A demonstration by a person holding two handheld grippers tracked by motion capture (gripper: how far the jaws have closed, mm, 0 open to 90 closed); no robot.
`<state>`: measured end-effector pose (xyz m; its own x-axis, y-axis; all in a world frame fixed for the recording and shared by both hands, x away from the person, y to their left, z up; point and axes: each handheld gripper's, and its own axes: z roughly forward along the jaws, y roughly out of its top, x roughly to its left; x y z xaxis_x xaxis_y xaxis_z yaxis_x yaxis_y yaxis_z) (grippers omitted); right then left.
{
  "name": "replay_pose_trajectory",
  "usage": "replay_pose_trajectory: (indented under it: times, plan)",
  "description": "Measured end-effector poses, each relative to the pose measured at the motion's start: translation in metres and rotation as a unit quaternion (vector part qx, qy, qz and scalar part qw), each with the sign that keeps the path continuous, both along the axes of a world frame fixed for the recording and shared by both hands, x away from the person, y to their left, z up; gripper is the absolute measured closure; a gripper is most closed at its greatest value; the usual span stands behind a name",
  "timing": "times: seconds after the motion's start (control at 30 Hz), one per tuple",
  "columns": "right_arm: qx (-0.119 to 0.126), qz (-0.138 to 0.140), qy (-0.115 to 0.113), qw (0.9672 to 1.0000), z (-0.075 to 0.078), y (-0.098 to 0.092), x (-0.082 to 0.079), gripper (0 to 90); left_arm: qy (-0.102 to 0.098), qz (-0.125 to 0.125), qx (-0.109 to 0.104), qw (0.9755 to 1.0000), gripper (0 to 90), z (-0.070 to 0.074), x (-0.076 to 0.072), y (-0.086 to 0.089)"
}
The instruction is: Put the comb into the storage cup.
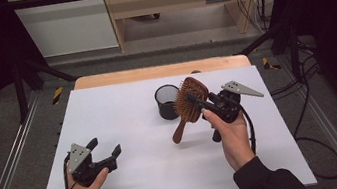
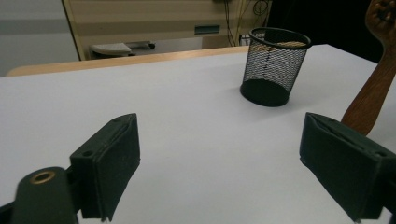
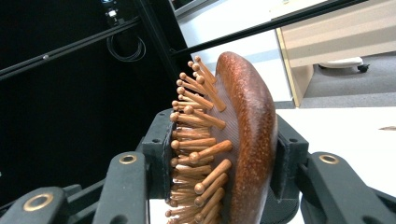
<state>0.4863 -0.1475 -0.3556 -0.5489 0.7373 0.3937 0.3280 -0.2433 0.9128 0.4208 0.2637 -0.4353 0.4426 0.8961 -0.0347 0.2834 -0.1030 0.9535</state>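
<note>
**Mia:** What is that brown thing?

**Ben:** It is a wooden hairbrush (image 1: 189,102). It has a round, shiny brown head and lots of little wooden pegs with round tips. A long wooden handle hangs down from the head toward the white table (image 1: 125,126).

**Mia:** Who is holding it?

**Ben:** The right gripper (image 1: 197,101) has it. In the right gripper view its two black jaws squeeze the brush head (image 3: 243,140), one on the peg side and one on the smooth back. The brush is up in the air, tilted, with the handle end low over the table.

**Mia:** And the other gripper?

**Ben:** The left gripper (image 1: 105,148) is wide open. Nothing is between its jaws. It sits near the front left of the table, well apart from the brush. In the left gripper view the brush handle (image 2: 371,100) pokes in at the far right, behind one jaw.

**Mia:** Is there a cup?

**Ben:** Yes, a black mesh cup (image 1: 167,102) stands upright on the table, just beside the brush head. In the left gripper view you can see through its wire wall (image 2: 274,70). I see nothing inside it.

**Mia:** Is the brush in the cup?

**Ben:** No. The brush is next to it, on the right, held above the table.
</note>
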Motion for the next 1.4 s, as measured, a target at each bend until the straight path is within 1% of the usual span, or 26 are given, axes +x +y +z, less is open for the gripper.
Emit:
replay_pose_trajectory:
  times: [0.1,0.17,0.23,0.37,0.43,0.57,0.63,0.73,0.8,0.97,1.07,1.13,1.23,1.33,1.4]
  plan:
    - [-0.001,-0.004,-0.001,1.0000,0.003,-0.001,0.002,51.2,-0.003,0.003,-0.002,1.0000,10.2,0.000,-0.004,0.012]
    - [0.001,-0.006,-0.001,1.0000,0.005,-0.001,0.003,51.2,-0.010,0.003,0.004,0.9999,9.0,0.000,-0.007,0.020]
    - [0.004,-0.010,0.001,0.9999,0.007,-0.002,0.006,51.1,-0.012,0.003,0.008,0.9999,8.3,0.000,-0.009,0.026]
    - [0.007,-0.016,0.001,0.9998,0.014,-0.004,0.011,51.1,-0.008,0.009,0.001,0.9999,8.1,-0.002,-0.010,0.033]
    - [0.012,-0.018,-0.001,0.9998,0.021,-0.004,0.014,51.1,-0.006,0.011,0.001,0.9999,8.1,-0.003,-0.008,0.034]
    - [0.017,-0.019,-0.008,0.9997,0.033,-0.002,0.019,51.0,-0.004,0.003,0.004,1.0000,7.5,-0.005,-0.007,0.033]
    - [0.024,-0.022,-0.011,0.9994,0.040,-0.001,0.023,51.0,-0.005,0.002,0.006,1.0000,7.0,-0.006,-0.007,0.033]
    - [0.032,-0.021,-0.018,0.9991,0.052,0.000,0.030,50.9,-0.002,0.001,0.005,1.0000,6.6,-0.007,-0.005,0.033]
    - [0.031,-0.023,-0.021,0.9990,0.059,0.000,0.035,50.9,0.000,0.000,0.006,1.0000,6.5,-0.008,-0.004,0.033]
    - [0.033,-0.026,-0.031,0.9986,0.079,0.004,0.048,50.9,-0.002,0.001,0.012,0.9999,5.9,-0.008,-0.004,0.032]
    - [0.034,-0.029,-0.037,0.9983,0.090,0.008,0.055,50.8,-0.004,0.004,0.013,0.9999,5.9,-0.008,-0.003,0.033]
    - [0.030,-0.032,-0.041,0.9982,0.096,0.012,0.061,50.8,-0.006,0.002,0.016,0.9999,5.8,-0.008,-0.004,0.033]
    - [0.020,-0.036,-0.043,0.9982,0.104,0.018,0.067,50.8,-0.007,0.003,0.012,0.9999,5.7,-0.008,-0.004,0.034]
    - [0.009,-0.039,-0.046,0.9981,0.109,0.024,0.074,50.7,-0.006,0.001,0.013,0.9999,5.7,-0.008,-0.004,0.034]
    - [0.009,-0.039,-0.046,0.9982,0.110,0.027,0.078,50.7,-0.007,0.000,0.012,0.9999,5.7,-0.008,-0.004,0.034]
